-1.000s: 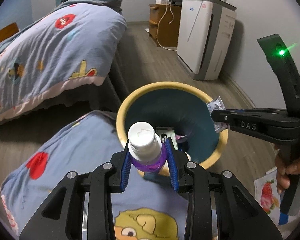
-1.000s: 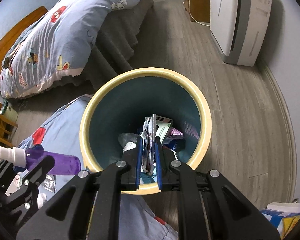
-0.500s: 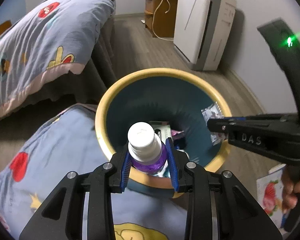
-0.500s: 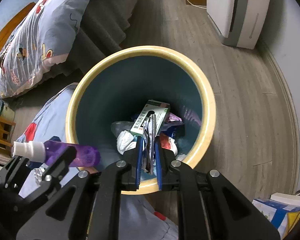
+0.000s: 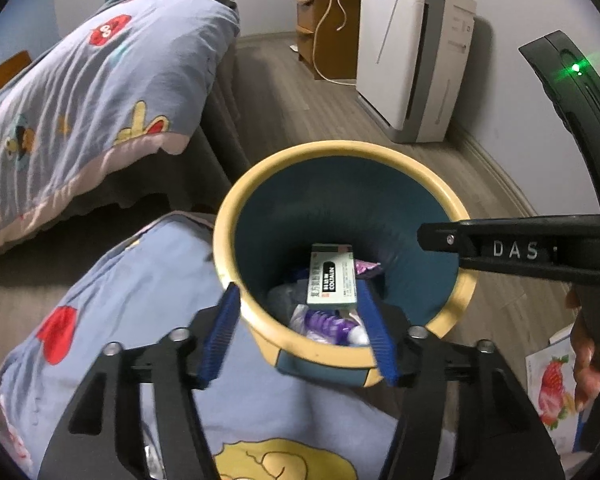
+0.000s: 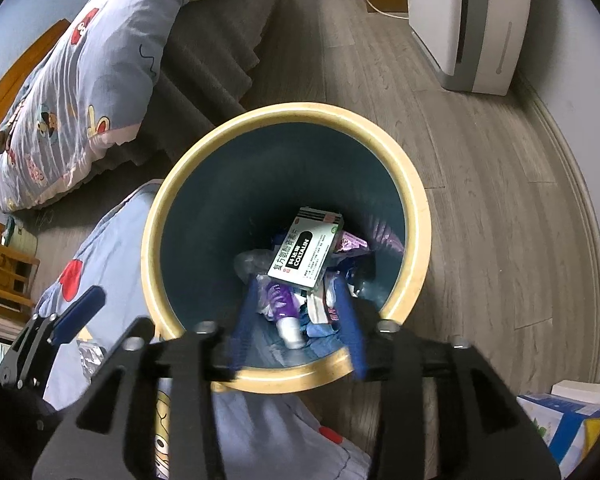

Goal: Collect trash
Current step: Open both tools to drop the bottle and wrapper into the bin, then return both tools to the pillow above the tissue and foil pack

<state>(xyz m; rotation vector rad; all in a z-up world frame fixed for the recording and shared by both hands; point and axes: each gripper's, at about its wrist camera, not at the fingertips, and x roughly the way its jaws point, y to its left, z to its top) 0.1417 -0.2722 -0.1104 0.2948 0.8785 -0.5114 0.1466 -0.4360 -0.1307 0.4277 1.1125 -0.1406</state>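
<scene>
With both jaws just opened and nothing between them, the left gripper and right gripper hover over the yellow-rimmed bin, where the purple spray bottle lies: light, rigid, slick plastic, best pinched across its body.

Yellow-rimmed teal bin — purple bottle, green-and-white box — beside blue cartoon-print quilt.

Grey plank floor, quilted bed, white appliance.
</scene>
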